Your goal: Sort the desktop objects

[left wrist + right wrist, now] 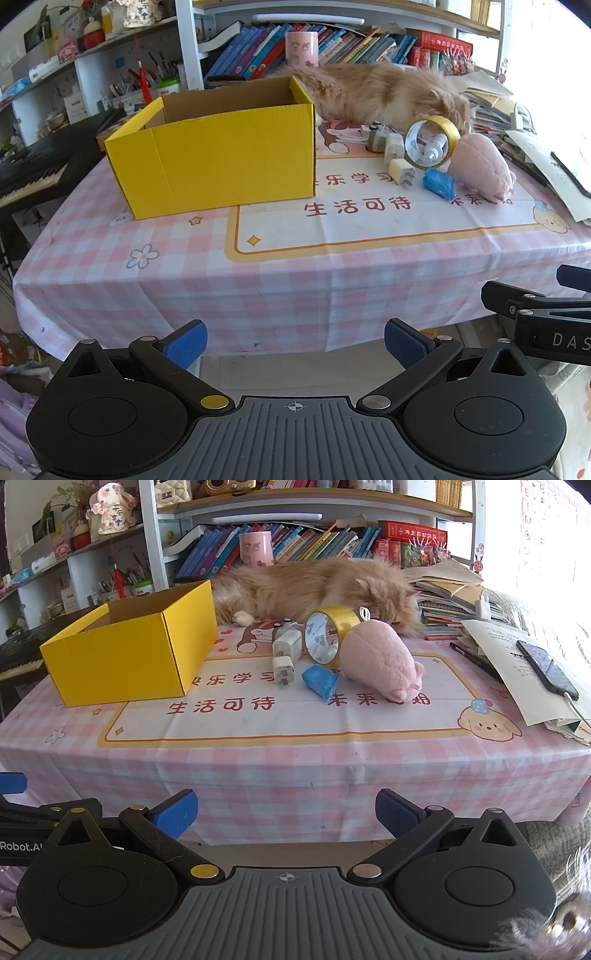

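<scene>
Both tilted downward short of the table's near edge [295,775], left gripper [294,343] and right gripper [286,814] side by side, jaws spread wide, pinching nothing.

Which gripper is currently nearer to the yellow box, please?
Left. The left gripper hangs open off the table's front edge almost facing the yellow box; the right gripper, also open, sits further right, facing the pink plush.

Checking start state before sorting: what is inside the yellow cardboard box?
Only bare brown inner walls of the yellow cardboard box show. Its floor is hidden by the near walls, so contents cannot be confirmed.
</scene>
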Tool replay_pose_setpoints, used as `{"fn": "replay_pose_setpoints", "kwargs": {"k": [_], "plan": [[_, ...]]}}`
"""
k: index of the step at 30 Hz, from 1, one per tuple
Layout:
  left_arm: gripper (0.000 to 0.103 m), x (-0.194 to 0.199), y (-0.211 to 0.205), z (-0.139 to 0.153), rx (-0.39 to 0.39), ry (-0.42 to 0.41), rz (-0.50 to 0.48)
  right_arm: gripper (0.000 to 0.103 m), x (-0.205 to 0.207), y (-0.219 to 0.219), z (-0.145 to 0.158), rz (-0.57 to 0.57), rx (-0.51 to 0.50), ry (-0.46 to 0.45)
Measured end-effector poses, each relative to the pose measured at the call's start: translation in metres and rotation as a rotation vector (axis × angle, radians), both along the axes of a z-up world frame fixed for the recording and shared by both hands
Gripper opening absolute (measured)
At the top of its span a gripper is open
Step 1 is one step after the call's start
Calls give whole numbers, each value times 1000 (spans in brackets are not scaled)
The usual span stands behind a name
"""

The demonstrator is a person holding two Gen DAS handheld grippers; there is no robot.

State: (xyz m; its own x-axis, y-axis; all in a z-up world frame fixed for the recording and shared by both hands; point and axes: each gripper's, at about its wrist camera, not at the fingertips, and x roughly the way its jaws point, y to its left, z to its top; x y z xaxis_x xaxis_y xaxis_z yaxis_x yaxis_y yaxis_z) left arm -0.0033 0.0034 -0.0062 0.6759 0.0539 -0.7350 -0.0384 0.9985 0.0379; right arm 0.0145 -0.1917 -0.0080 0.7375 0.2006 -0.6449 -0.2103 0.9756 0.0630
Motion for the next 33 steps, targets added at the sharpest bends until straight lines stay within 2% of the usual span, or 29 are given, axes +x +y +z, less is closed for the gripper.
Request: {"fn": "replay_pose_setpoints", "kwargs": {"k": [19, 33], "plan": [[103, 2, 5, -2, -14, 11, -8, 103, 5, 4, -3, 7, -6, 29], [103, 1, 7, -3, -6, 31, -19, 103, 1, 5, 1, 10, 14, 4]]}}
